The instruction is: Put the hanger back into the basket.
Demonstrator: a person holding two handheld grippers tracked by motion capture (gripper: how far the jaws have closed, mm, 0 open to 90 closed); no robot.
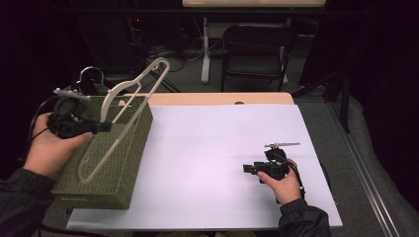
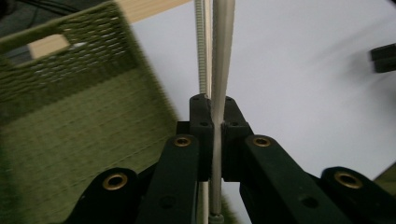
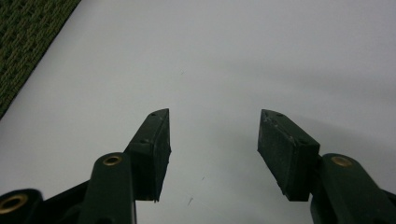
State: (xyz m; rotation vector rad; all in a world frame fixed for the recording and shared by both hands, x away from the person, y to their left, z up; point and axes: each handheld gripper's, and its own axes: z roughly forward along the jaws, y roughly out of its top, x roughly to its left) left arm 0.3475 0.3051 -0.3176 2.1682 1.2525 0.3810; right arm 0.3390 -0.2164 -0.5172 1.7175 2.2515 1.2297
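The left gripper [image 1: 104, 127] pinches the cream plastic clothes hanger [image 1: 129, 101], holding it tilted above the olive-green woven rectangular basket [image 1: 126, 163] at the white table sheet's [image 1: 207, 148] left edge. The right gripper [image 1: 247, 169] rests jaws spread, empty, on the sheet.

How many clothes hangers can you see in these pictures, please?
1. A cream hanger is clamped in the left gripper and held tilted above the open green woven basket at the table's left side. More could lie inside the basket, though none shows.
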